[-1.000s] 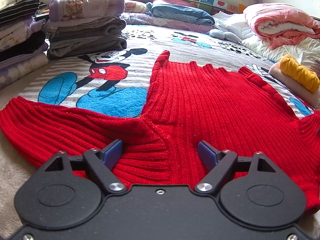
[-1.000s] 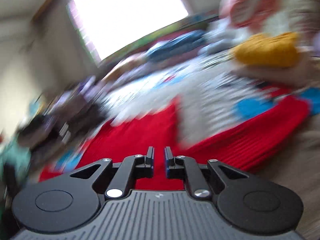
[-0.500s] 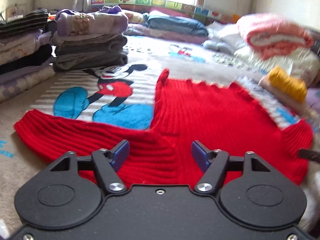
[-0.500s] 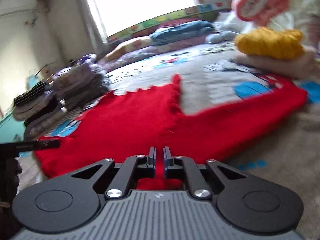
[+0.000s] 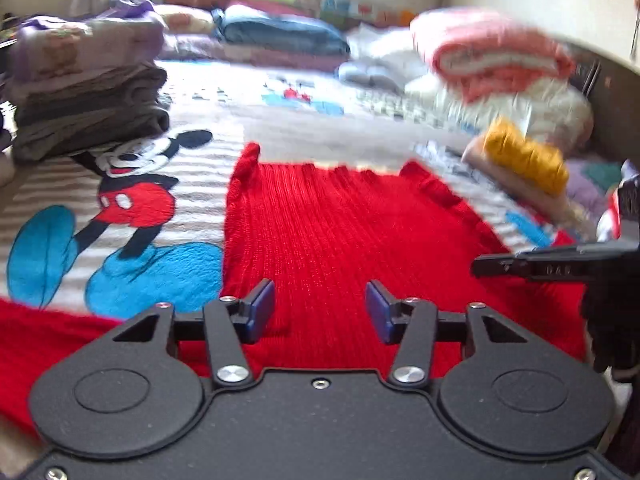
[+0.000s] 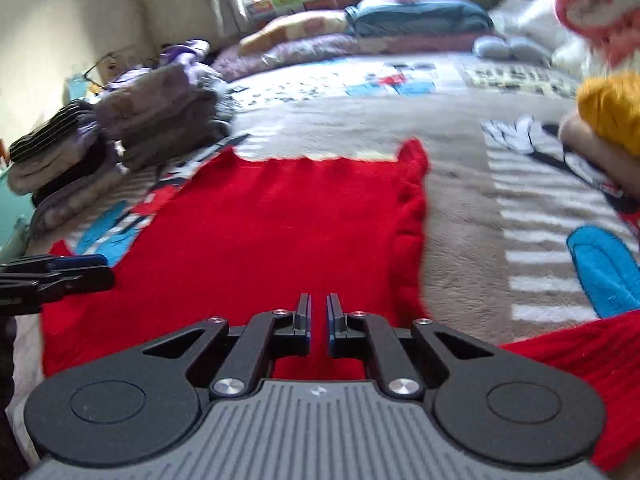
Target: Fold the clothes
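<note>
A red ribbed knit sweater (image 5: 340, 232) lies flat on a Mickey Mouse blanket (image 5: 132, 200), hem pointing away. One sleeve (image 5: 36, 340) runs off to the left. In the right wrist view the sweater (image 6: 260, 232) fills the middle and its other sleeve (image 6: 580, 360) stretches right. My left gripper (image 5: 320, 309) hovers open over the near part of the body, with nothing between its blue pads. My right gripper (image 6: 319, 320) is shut above the sweater's near edge, only a thin slit between its fingers. Each gripper shows at the other view's edge: right gripper (image 5: 520, 268), left gripper (image 6: 60, 272).
Stacks of folded clothes (image 5: 88, 112) stand at the left of the bed, stacks (image 6: 160, 108) in the right wrist view too. A yellow knit roll (image 5: 524, 156) on a beige item and a pink blanket (image 5: 492, 52) lie right. Pillows (image 6: 420, 16) line the far side under the window.
The left gripper has shifted right from the sleeve seam to over the sweater's body, still open. The right gripper has swung left over the sweater's near edge and remains shut.
</note>
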A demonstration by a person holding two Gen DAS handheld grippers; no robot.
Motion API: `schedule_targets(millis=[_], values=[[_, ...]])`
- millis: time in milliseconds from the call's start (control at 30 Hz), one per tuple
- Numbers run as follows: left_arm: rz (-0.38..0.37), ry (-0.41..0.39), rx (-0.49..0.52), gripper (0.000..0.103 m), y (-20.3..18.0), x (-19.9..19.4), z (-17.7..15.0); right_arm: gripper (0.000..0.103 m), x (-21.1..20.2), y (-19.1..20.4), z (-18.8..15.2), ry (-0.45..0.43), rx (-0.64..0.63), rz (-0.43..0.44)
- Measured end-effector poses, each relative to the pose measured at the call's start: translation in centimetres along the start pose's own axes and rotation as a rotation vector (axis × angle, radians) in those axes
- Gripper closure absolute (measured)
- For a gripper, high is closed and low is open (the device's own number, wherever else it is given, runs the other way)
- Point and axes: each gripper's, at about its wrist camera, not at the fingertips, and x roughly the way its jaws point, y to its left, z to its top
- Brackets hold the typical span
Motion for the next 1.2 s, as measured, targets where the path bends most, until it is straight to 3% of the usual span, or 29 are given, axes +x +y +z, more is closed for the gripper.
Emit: schedule_targets(millis=[67, 167, 267, 300, 433, 533, 667, 767, 1133, 1200], values=[[-0.040, 0.024, 0.033, 0.055, -1.0, 0.8, 1.0, 0.091, -0.2, -1.3, -0.3, -0.010, 0.057, 0.028], [-0.108, 0.053, 0.175, 0.056, -5.1, 2.8, 2.7, 0.088, -2.8, -0.8, -2.0, -0.059, 0.050, 0.065], [-0.124, 0.113, 0.319, 0.073, -9.3, 6.3, 3.4, 0.088, -3.5, -0.5, -4.6, -0.073, 0.040, 0.076], [-0.126, 0.133, 0.365, 0.074, -10.6, 7.6, 3.5, 0.088, -3.6, -0.5, -5.4, -0.082, 0.030, 0.079], [-0.168, 0.202, 0.421, 0.075, -14.0, 11.8, 4.0, 0.088, -3.7, -0.7, -6.0, -0.104, 0.023, 0.110], [-0.117, 0.215, 0.467, 0.076, -15.9, 15.1, 5.0, 0.088, -3.7, -1.0, -6.1, -0.105, 0.034, 0.140], [-0.047, 0.222, 0.482, 0.076, -17.2, 19.9, 7.8, 0.088, -3.6, -1.0, -6.1, -0.084, 0.040, 0.159], [-0.006, 0.249, 0.415, 0.085, -16.8, 23.3, 10.0, 0.088, -3.4, -1.2, -6.1, -0.073, 0.064, 0.176], [-0.076, 0.257, 0.121, 0.086, -13.5, 22.5, 14.8, 0.088, -3.2, -1.4, -6.0, -0.043, 0.097, 0.195], [-0.044, 0.252, 0.135, 0.086, -13.8, 22.8, 14.6, 0.088, -3.4, -1.3, -6.0, -0.040, 0.093, 0.193]])
